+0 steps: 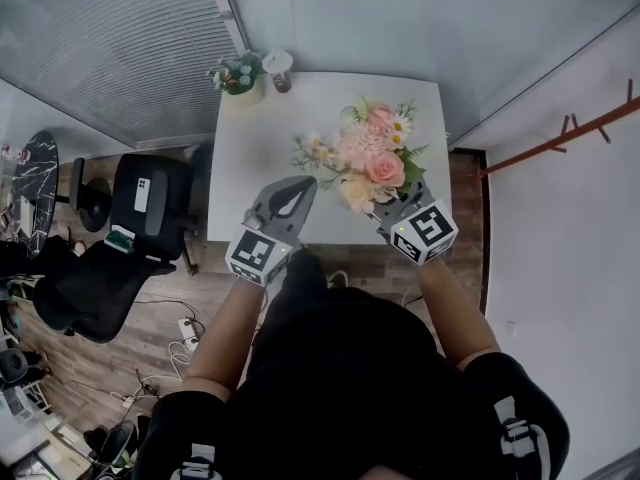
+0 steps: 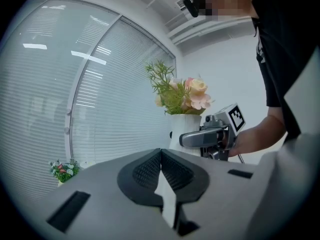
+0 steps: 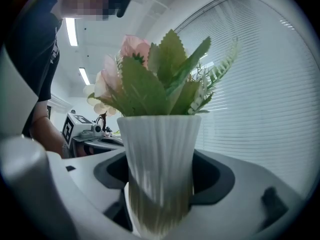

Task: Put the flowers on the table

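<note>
Right claw [image 3: 160, 196] clamped round ribbed white vase [image 3: 159, 149], low on the body, upright, keeping flowers [image 1: 368, 158] clear above the jaws. Held over near right part of white bench [image 1: 265, 138]; resting or hovering, cannot tell. Left claw [image 2: 161, 170] closed on nothing, parked just left of flowers, likely to stay out of the way. Bare bench to left and beyond. Small potted plant [image 1: 238, 74] and cup [image 1: 278, 68] at far left corner, well apart. Near edge close under vase, so probably safer set further in.

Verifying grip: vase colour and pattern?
The vase is white with vertical ribs; clearest in the right gripper view.
</note>
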The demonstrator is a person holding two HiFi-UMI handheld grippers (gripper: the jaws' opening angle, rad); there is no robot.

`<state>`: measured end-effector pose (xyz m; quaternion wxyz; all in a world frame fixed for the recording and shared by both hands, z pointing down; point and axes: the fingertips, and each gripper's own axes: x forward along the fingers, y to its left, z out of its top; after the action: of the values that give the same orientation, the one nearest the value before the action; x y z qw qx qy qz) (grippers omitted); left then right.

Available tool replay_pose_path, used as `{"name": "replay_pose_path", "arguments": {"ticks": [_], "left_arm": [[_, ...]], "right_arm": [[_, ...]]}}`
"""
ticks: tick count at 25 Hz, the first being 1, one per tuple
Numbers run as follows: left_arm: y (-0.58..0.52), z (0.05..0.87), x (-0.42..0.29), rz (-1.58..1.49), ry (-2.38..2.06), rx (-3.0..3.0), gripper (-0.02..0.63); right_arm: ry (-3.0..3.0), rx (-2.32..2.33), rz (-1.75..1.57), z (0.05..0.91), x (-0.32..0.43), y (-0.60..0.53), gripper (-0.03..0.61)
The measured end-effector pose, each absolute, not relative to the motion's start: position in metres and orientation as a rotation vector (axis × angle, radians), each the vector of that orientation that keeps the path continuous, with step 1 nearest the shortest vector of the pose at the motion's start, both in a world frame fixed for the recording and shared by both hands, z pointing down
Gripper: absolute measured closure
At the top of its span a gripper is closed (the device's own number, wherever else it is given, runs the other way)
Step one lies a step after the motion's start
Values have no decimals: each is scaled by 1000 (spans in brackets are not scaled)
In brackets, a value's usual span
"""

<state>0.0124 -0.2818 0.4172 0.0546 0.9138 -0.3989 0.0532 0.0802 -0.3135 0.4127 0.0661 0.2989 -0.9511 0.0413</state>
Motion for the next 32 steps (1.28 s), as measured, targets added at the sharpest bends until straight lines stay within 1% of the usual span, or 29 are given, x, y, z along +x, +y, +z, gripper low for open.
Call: {"name": "replay_pose_path", "arguments": {"ticks": [6,16,32], "left_arm": [[-320,439,2,153,-1182,2794,601],[-369,503,-17,168,-1165,2760,601],[-434,567,-27,161,-1162,2710,601]], "right_arm": [[-2828,973,128,437,68,-356,229],[-2791,1010,209,501,48,-404,229],[-2774,1041,252,558,31,-468,227]]}}
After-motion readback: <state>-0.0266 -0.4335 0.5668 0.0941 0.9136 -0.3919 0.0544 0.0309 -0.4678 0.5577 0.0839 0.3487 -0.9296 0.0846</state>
